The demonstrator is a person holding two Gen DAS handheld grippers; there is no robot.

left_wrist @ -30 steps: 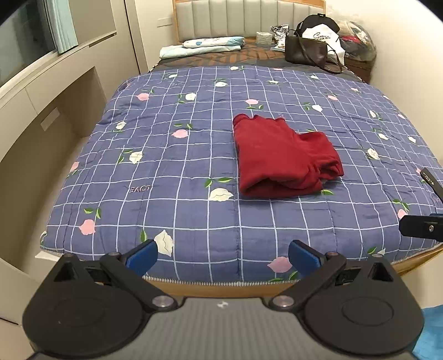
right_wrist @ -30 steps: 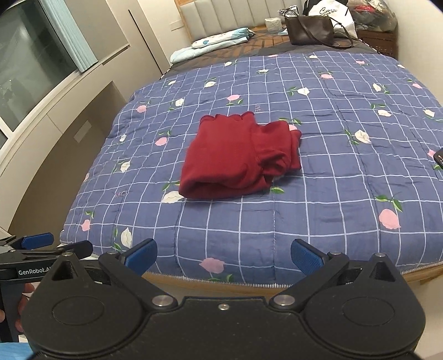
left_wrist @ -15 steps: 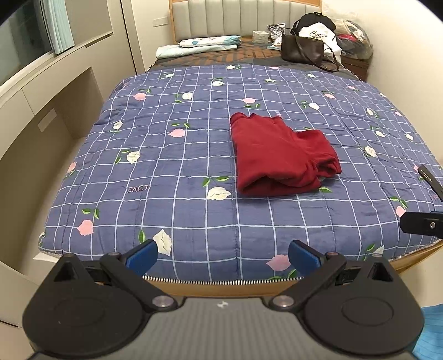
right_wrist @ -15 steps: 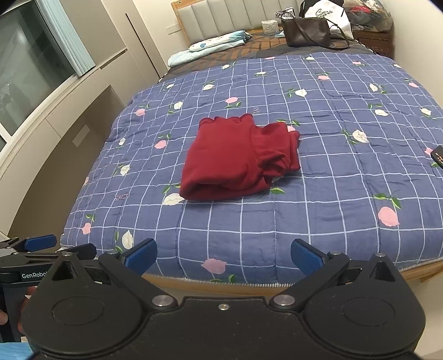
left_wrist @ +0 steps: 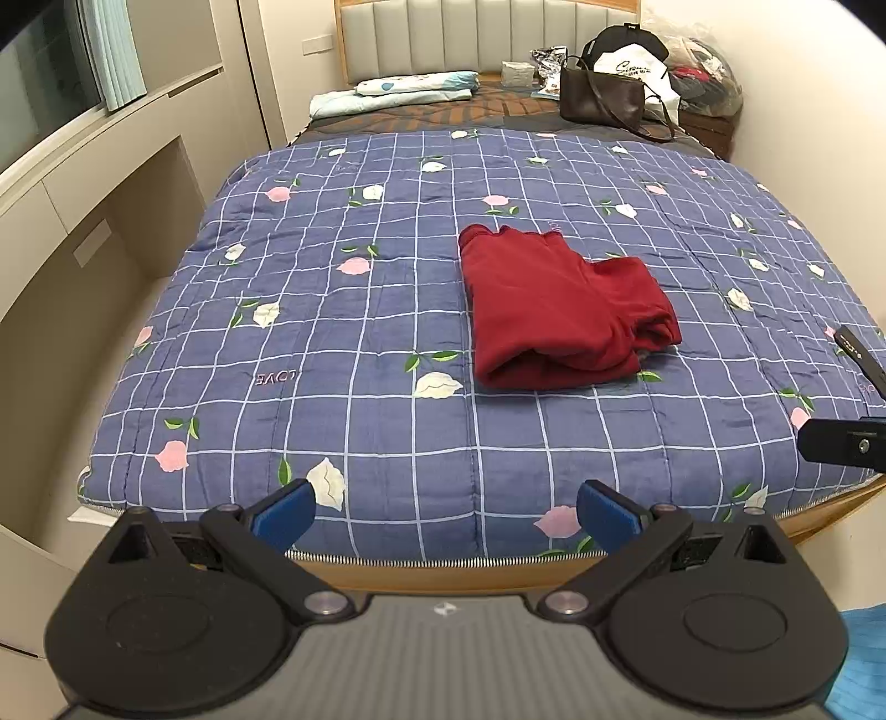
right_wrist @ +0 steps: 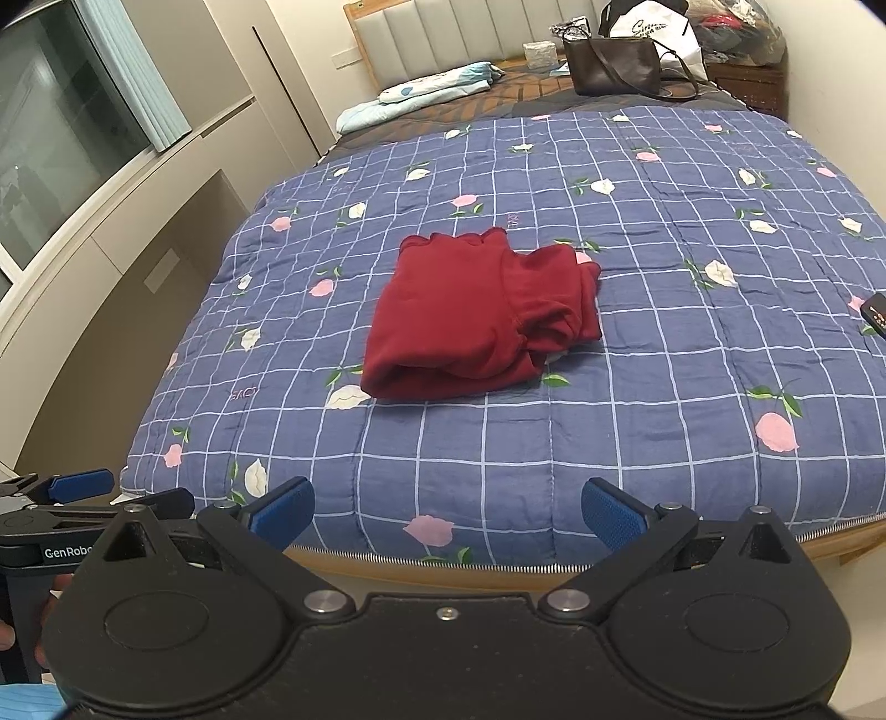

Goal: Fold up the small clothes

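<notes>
— Where is the garment?

— The red garment [left_wrist: 559, 310] lies folded on the blue checked quilt [left_wrist: 343, 343], roughly in the middle of the bed and a little toward the right side in the left wrist view. Its thick rolled fold faces the foot of the bed; a frilled edge faces the headboard [left_wrist: 482, 33].

— And the grippers?

— Both are held off the foot of the bed, well apart from the garment. The left gripper [left_wrist: 443, 512] has its jaws spread wide with nothing between them, the blue pads [left_wrist: 282, 512] showing over the quilt's edge. The right gripper [right_wrist: 446, 512] is the same: jaws wide apart, empty.

— Can each one see the other?

— Yes. The right wrist view catches the left gripper at its lower left. The left wrist view shows part of the right one at its right edge.

— Anything else on the bed?

— Near the headboard, a folded light-blue blanket [left_wrist: 410, 91] and a dark brown handbag [left_wrist: 601, 102] beside a white bag [left_wrist: 631, 69]. A small dark object [left_wrist: 855, 351] lies near the quilt's right edge; what it is I cannot tell.
</notes>
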